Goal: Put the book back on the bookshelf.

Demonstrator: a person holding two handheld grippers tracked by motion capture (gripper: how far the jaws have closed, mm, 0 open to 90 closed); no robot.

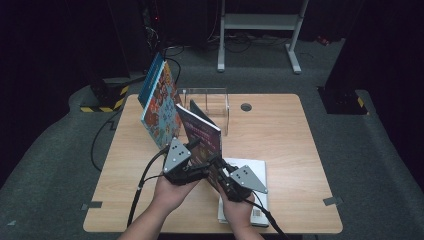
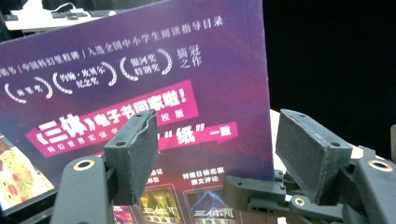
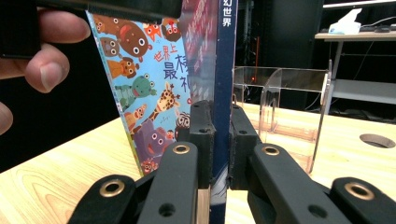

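A purple book (image 1: 202, 135) stands upright near the table's front middle, with white Chinese print on its cover (image 2: 140, 70). My right gripper (image 1: 220, 172) is shut on its dark blue spine (image 3: 227, 56), and both pads press the spine in the right gripper view (image 3: 222, 135). My left gripper (image 1: 200, 169) comes in from the left, just in front of the cover. Its jaws (image 2: 219, 140) stand open; the left one is before the cover, the right one past the book's edge. No pad touches the book.
A colourful children's book (image 1: 160, 107) leans at the back left, its animal cover (image 3: 149, 93) close behind the purple one. A clear acrylic stand (image 1: 210, 102) is behind. A white book (image 1: 250, 162) lies flat under my right hand. The table (image 1: 280, 140) has a cable hole (image 1: 245, 106).
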